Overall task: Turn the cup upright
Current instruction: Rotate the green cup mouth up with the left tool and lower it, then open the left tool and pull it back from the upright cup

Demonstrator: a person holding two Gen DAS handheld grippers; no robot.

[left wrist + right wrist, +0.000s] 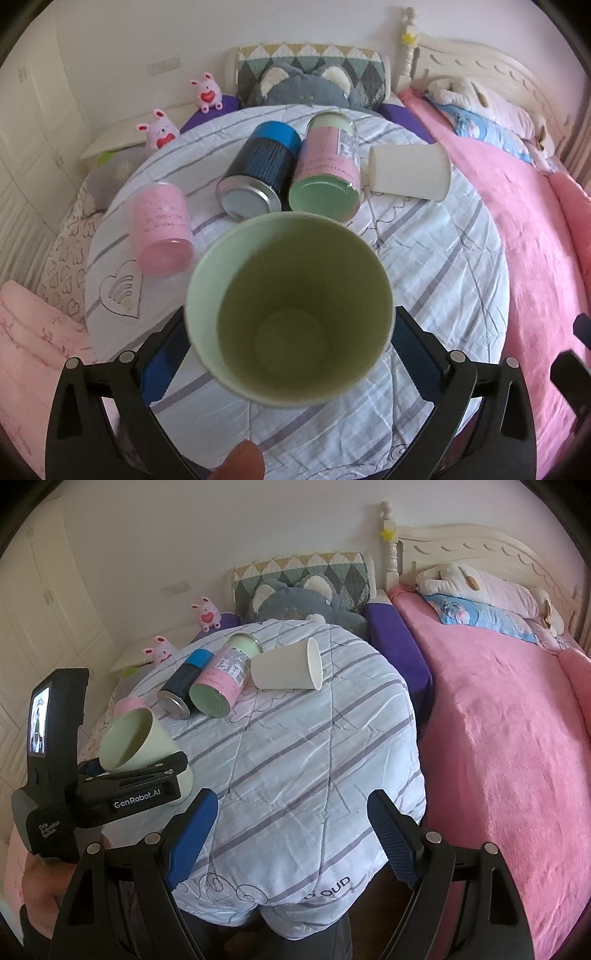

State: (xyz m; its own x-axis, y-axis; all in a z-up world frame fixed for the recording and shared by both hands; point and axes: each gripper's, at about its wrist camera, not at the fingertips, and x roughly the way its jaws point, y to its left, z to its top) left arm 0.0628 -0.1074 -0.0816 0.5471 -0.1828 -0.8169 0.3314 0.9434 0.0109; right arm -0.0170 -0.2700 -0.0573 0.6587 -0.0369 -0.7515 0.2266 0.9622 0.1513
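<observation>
My left gripper (291, 343) is shut on a pale green paper cup (291, 314). It holds the cup tilted, mouth toward the camera, above the striped quilt-covered table (443, 266). The same cup (129, 742) and the left gripper (147, 771) show at the left of the right wrist view. A white paper cup (410, 171) lies on its side at the far right of the table; it also shows in the right wrist view (286, 664). My right gripper (291, 834) is open and empty over the table's near edge.
Three canisters lie on their sides on the table: a pink one (160, 229), a blue-black one (258, 170) and a pink-green one (327, 166). A bed with a pink blanket (509, 738) stands to the right. Plush toys (295, 86) sit behind the table.
</observation>
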